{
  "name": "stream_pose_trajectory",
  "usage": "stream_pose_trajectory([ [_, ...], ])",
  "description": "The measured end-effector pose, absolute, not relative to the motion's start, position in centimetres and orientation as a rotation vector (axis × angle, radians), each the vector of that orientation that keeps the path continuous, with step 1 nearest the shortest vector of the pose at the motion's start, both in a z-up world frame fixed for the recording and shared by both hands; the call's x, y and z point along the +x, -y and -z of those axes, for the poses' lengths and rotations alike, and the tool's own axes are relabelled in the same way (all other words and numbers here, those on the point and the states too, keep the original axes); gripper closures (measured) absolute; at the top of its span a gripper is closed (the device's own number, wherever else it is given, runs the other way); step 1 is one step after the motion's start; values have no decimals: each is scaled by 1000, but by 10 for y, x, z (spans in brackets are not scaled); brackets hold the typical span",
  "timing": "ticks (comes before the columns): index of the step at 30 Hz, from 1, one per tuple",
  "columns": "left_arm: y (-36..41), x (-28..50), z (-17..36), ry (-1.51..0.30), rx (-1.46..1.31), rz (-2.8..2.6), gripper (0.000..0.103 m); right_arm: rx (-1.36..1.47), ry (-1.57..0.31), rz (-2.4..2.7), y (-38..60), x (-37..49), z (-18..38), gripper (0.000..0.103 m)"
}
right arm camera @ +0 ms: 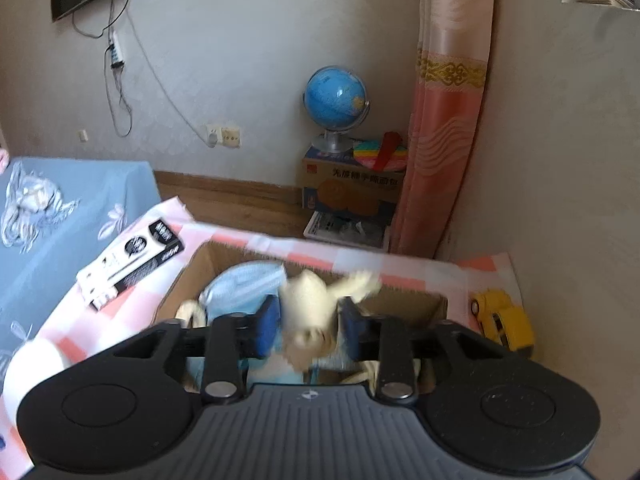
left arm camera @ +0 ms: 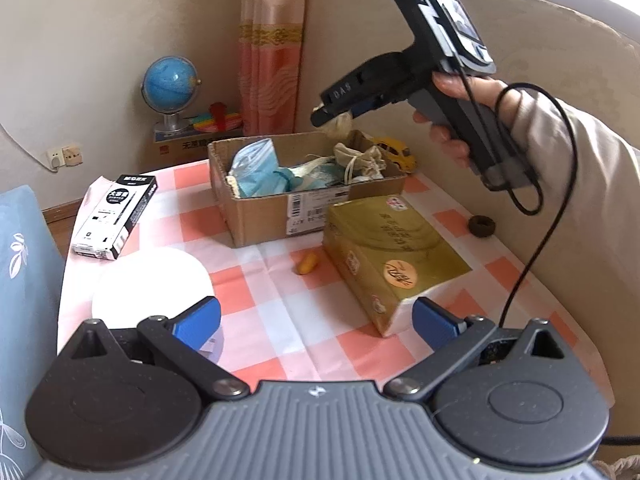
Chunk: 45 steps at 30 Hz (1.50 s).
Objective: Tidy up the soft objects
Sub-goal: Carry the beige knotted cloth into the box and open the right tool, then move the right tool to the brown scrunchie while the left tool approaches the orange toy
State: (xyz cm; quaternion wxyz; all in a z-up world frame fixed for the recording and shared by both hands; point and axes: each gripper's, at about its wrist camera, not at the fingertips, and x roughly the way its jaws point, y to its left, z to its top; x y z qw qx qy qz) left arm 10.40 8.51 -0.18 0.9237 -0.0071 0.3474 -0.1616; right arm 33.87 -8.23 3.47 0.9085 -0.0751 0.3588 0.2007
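An open cardboard box (left arm camera: 260,216) stands on the pink-checked tablecloth, holding blue face masks (left arm camera: 256,168) and cream drawstring pouches (left arm camera: 360,160). My right gripper (left arm camera: 332,114), held in a person's hand, hovers over the box's far side. In the right wrist view its jaws (right arm camera: 310,320) stand apart, with a blurred cream pouch (right arm camera: 308,304) loose between the blue pads, above the masks (right arm camera: 244,284) and the box (right arm camera: 188,276). My left gripper (left arm camera: 318,320) is wide open low over the near table, holding nothing.
A gold tissue pack (left arm camera: 392,256) lies just ahead of the left gripper. Around the box are a black-and-white pen box (left arm camera: 114,216), a white round object (left arm camera: 152,284), a small orange piece (left arm camera: 306,263), a brown ring (left arm camera: 481,225) and a yellow toy car (left arm camera: 394,152).
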Motion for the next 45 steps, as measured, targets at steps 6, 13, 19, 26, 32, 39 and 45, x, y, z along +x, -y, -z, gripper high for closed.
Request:
stream_pose_trajectory([
  [6, -89, 105, 7, -727, -26, 323, 2, -118, -687, -397, 91, 329, -36, 0],
  [13, -91, 101, 8, -722, -49, 313, 2, -117, -680, -373, 107, 297, -48, 0],
  [19, -87, 97, 8, -715, -39, 311, 2, -136, -643, -346, 122, 251, -58, 0],
  [26, -79, 95, 10, -721, -30, 335, 2, -169, -569, -256, 155, 191, -51, 0],
  [32, -71, 99, 12, -733, -23, 353, 2, -142, -615, -183, 187, 162, -15, 0],
  [39, -65, 105, 15, -737, -3, 351, 2, -107, -759, -124, 213, 157, 40, 0],
  [45, -63, 117, 16, -734, 3, 331, 2, -124, -819, -111, 221, 157, 68, 0],
])
